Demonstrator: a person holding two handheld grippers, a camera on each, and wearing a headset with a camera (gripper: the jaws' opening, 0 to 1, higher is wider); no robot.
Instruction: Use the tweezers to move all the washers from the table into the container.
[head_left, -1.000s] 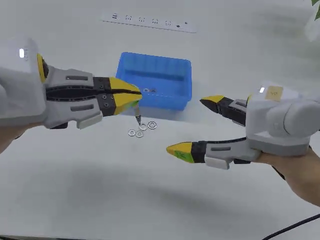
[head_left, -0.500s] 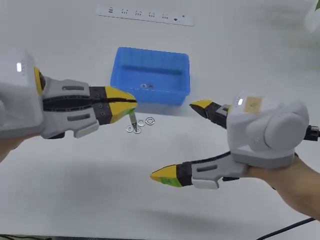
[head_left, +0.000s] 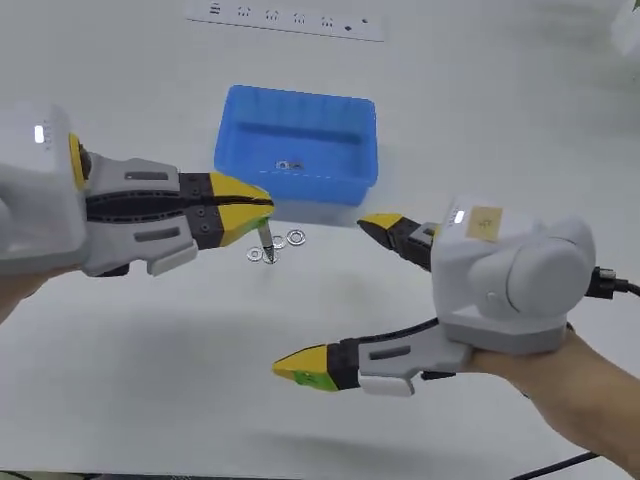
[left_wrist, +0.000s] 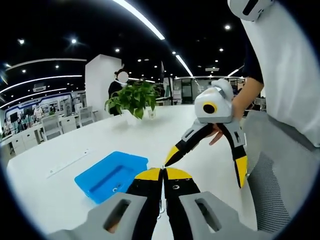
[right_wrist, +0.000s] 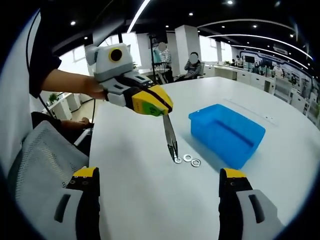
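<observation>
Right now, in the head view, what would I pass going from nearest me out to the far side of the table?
right hand-held gripper → small silver metal washers on the table → blue rectangular plastic container → long white power strip

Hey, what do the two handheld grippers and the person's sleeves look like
Both the left gripper and right gripper have pale grey housings, black jaws with yellow tips touched with green, and a small lit indicator on top. The right one carries a yellowish sticker and trails a black cable. The person wears a dark short sleeve.
</observation>
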